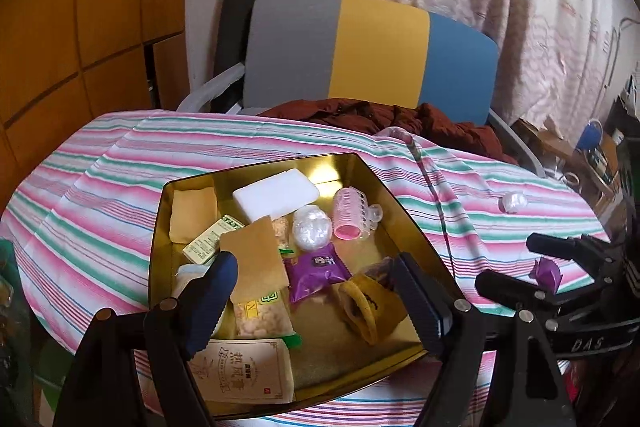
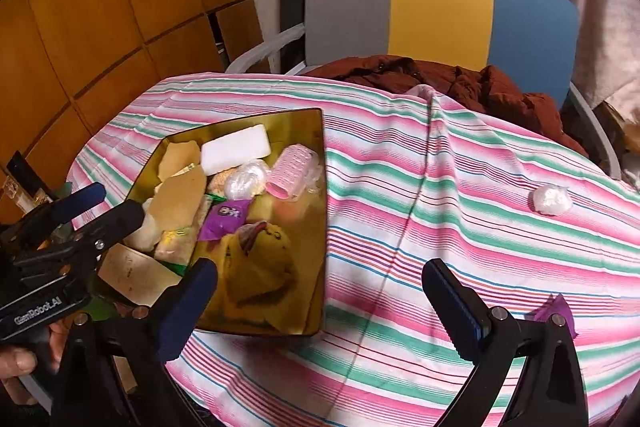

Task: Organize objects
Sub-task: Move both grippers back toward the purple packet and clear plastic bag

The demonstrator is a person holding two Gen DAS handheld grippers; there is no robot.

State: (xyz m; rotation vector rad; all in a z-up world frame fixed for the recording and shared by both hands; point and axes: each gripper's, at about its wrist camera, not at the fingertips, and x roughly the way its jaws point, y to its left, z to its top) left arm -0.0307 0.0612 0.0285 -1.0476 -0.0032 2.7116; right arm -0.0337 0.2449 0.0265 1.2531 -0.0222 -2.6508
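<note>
The gold metal tin point(image 2: 316, 227) sits left on my striped tablecloth point(image 2: 440, 155); the pink hair roller point(image 2: 290, 169) lies inside, the clear plastic wad point(image 2: 551, 199) far right.

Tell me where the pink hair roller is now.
The pink hair roller lies inside the gold tin, near its far right wall, beside a clear plastic wad and the white foam block.

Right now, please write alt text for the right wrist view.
An open right gripper hovers over a pink-and-green striped tablecloth, beside a gold metal tin full of small items. A white wrapped ball lies on the tablecloth, outside the tin.
</note>
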